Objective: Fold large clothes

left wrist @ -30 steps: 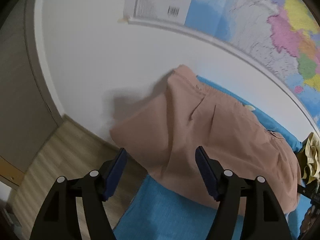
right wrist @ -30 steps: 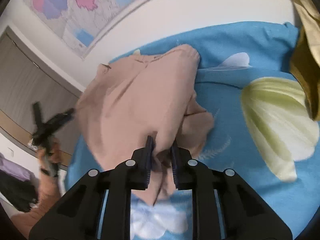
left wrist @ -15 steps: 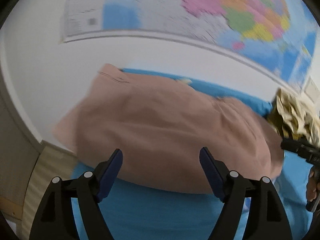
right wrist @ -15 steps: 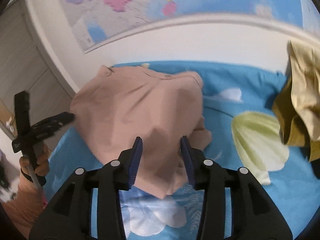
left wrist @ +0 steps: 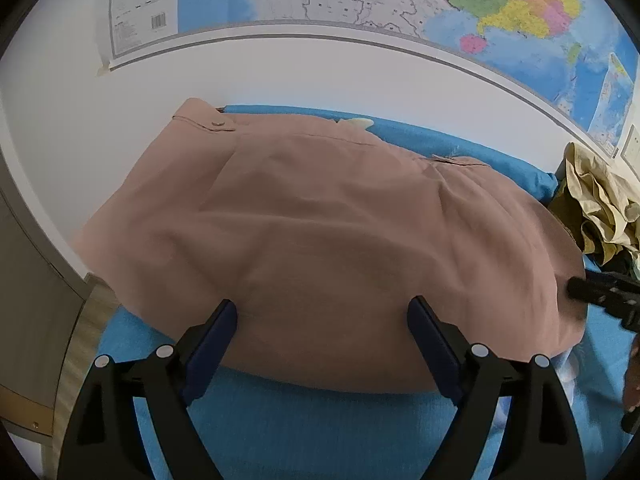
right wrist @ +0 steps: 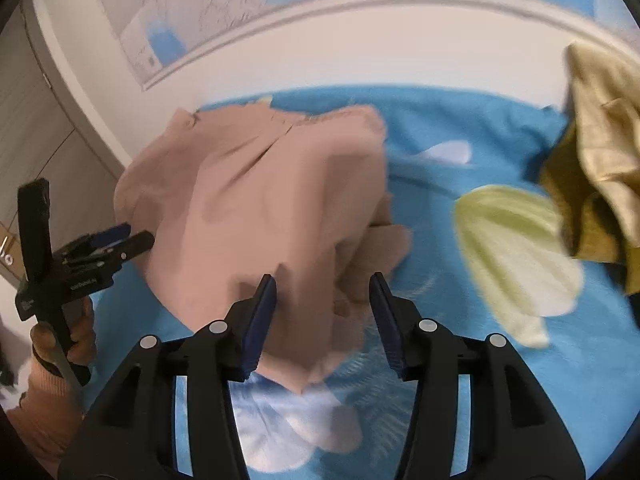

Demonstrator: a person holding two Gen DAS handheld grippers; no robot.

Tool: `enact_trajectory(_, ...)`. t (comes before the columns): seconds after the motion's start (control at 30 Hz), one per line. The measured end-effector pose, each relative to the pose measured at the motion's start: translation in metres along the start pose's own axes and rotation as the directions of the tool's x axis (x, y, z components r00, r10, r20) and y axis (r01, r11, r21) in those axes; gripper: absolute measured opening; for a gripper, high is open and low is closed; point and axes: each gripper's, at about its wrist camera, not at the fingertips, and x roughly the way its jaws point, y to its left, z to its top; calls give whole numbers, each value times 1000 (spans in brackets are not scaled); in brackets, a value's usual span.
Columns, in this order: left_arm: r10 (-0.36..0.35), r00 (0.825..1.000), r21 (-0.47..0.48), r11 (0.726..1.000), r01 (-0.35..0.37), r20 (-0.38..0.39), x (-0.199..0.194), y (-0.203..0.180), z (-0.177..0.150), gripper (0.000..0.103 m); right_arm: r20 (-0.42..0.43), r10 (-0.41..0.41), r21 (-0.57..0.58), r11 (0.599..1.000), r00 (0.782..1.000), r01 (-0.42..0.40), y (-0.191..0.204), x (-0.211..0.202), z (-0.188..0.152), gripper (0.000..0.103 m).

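A large dusty-pink garment (left wrist: pixel 328 240) lies in a folded heap on the blue bed sheet (left wrist: pixel 304 432); it also shows in the right wrist view (right wrist: pixel 264 208). My left gripper (left wrist: pixel 322 320) is open and empty, its fingers just above the garment's near edge. My right gripper (right wrist: pixel 323 292) is open and empty, its fingers over the garment's bunched near end. The left gripper also shows at the left of the right wrist view (right wrist: pixel 120 240), beside the garment. The right gripper's tip shows at the right edge of the left wrist view (left wrist: pixel 600 292).
A crumpled mustard and cream garment (right wrist: pixel 596 160) lies at the right on the bed; it also shows in the left wrist view (left wrist: pixel 600 208). A white wall with a map (left wrist: pixel 400 0) stands behind the bed. A wooden floor (left wrist: pixel 84 344) and cabinet lie to the left.
My right gripper has let go of the pink garment and opened wide. The garment has dropped and settled flatter on the bed. My left gripper swung round to face it squarely.
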Motion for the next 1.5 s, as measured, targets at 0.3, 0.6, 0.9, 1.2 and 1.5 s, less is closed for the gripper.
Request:
enact_trajectory(0.3,6,1000,-16,1000,-5,16,-7,-16,-5,85,59,56,-200,979,997,-43,57,-9,-3,49)
enact_trajectory(0.6,47,999,-21,999,-46,7,-3,-28,-13,92,-4,17,-213,977,1000,-18,64,33,-16,50)
enact_trajectory(0.9,74,997,-26,997,-74,33,-16,-41,-18,96,57,11,-201,980,998,1,62,8,-18,65)
enact_trajectory(1.2,105,990,-29,994,-102,90,-40,-54,-22,96,117,4,-209,978,993,20,65,-9,-23,81)
enact_trajectory(1.5,111,985,-37,994,-107,136,-62,-68,-27,96,177,3,-213,976,984,36,67,-29,-31,98)
